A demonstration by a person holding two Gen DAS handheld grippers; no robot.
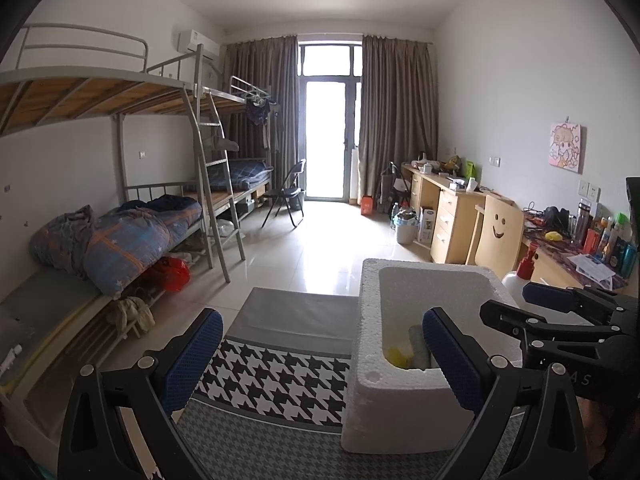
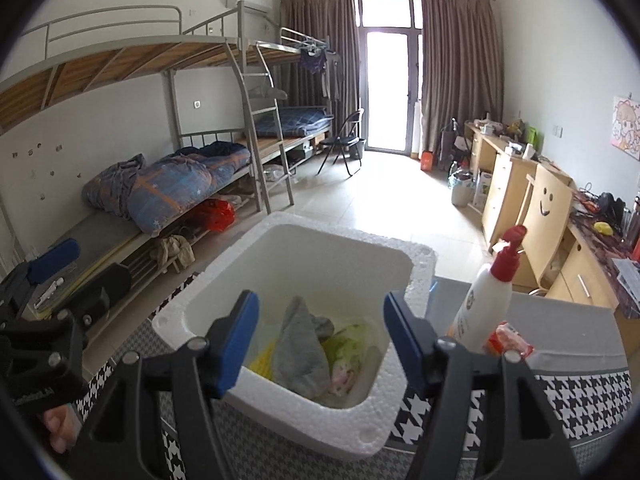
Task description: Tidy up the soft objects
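Observation:
A white foam box (image 2: 280, 412) stands on a houndstooth-patterned cloth surface (image 1: 272, 376). Inside it lie a grey cloth (image 2: 300, 348), a yellow item (image 2: 264, 360), a pale green item (image 2: 352, 344) and something pink (image 2: 344, 376). My right gripper (image 2: 322, 340) hangs open over the box's near rim, with the grey cloth lying below the gap and nothing between the pads. My left gripper (image 1: 326, 354) is open to the left of the foam box (image 1: 368, 360) and holds nothing. In the left wrist view the right gripper (image 1: 520, 306) shows over the box's right side.
A white pump bottle with a red top (image 2: 484, 304) and a red packet (image 2: 512, 340) stand just right of the box. Bunk beds with a blue quilt (image 1: 132, 240) line the left wall. Wooden desks and a smiley-face chair (image 1: 496, 236) run along the right wall.

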